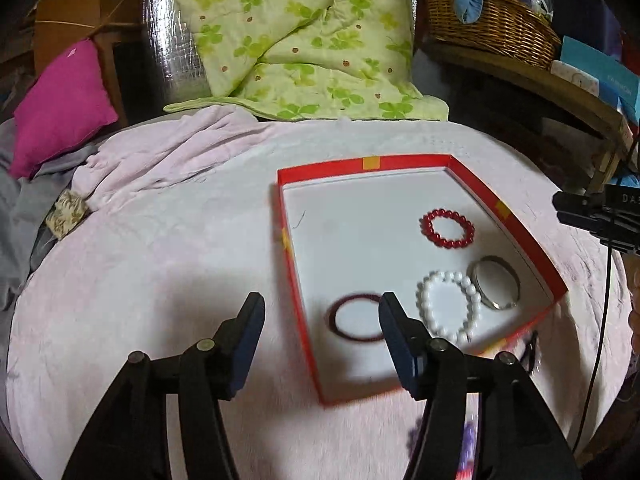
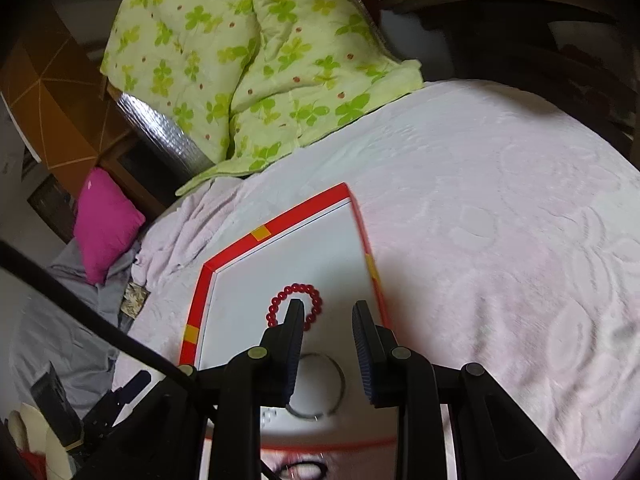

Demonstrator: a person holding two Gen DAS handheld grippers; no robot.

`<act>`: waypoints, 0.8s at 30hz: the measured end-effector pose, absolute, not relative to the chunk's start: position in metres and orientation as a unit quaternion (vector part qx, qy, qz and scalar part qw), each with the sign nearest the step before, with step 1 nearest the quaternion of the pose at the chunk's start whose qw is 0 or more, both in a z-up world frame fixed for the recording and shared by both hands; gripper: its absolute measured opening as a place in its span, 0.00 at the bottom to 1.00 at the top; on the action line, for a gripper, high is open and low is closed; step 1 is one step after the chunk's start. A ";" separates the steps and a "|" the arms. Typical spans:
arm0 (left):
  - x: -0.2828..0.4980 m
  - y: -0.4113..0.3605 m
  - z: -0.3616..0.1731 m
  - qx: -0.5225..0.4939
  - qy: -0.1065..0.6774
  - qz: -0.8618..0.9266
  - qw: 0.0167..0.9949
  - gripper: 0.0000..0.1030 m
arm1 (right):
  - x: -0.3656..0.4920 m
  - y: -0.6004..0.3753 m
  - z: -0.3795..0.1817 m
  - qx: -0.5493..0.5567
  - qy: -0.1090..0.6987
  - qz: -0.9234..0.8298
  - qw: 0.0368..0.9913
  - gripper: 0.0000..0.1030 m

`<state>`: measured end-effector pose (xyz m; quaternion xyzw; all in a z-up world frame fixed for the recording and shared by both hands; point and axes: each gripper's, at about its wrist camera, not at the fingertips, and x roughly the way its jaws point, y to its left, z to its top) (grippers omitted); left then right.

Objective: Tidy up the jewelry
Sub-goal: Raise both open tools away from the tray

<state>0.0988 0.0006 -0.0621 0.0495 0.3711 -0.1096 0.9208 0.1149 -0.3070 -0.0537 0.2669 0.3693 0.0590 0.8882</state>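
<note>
A shallow red-rimmed box [image 1: 404, 162] with a white floor lies on the pink blanket. It holds a red bead bracelet [image 1: 426, 224], a white bead bracelet [image 1: 424, 292], a silver bangle [image 1: 474, 276] and a dark red bangle [image 1: 334, 316]. My left gripper [image 1: 322, 304] stands open over the box's near left wall, with nothing between its fingers; its right finger overlaps the dark red bangle. My right gripper [image 2: 328, 306] is open and empty above the box [image 2: 280, 224]. The red bead bracelet [image 2: 276, 304] lies just beyond its left finger and the silver bangle [image 2: 340, 376] under its jaws.
The pink blanket [image 1: 160, 260] spreads widely left of the box. More loose jewellery, dark and purple beads [image 1: 468, 440], lies outside the box's near corner. A green clover quilt [image 1: 288, 40], a magenta cushion [image 1: 60, 108] and a wicker basket [image 1: 492, 24] stand at the back.
</note>
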 end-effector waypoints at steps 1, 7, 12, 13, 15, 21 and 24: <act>0.095 0.001 -0.062 0.051 0.371 -0.111 0.921 0.59 | 0.109 -0.309 -0.054 0.268 0.368 0.057 0.888 0.27; 0.071 0.006 -0.065 0.056 0.379 -0.133 0.914 0.59 | 0.064 -0.320 -0.064 0.281 0.384 0.059 0.878 0.27; 0.041 0.002 -0.070 0.064 0.382 -0.177 0.905 0.59 | 0.036 -0.317 -0.074 0.283 0.397 0.072 0.870 0.27; 0.035 0.000 -0.071 0.066 0.385 -0.191 0.901 0.59 | 0.034 -0.315 -0.076 0.284 0.402 0.074 0.867 0.27; 0.024 -0.007 -0.076 0.071 0.392 -0.223 0.890 0.59 | 0.031 -0.311 -0.078 0.284 0.408 0.079 0.864 0.27; 0.013 -0.025 -0.094 0.086 0.417 -0.273 0.862 0.46 | 0.032 -0.305 -0.079 0.288 0.410 0.088 0.861 0.27; 0.019 -0.029 -0.100 0.080 0.431 -0.275 0.856 0.38 | 0.034 -0.300 -0.079 0.283 0.413 0.095 0.860 0.27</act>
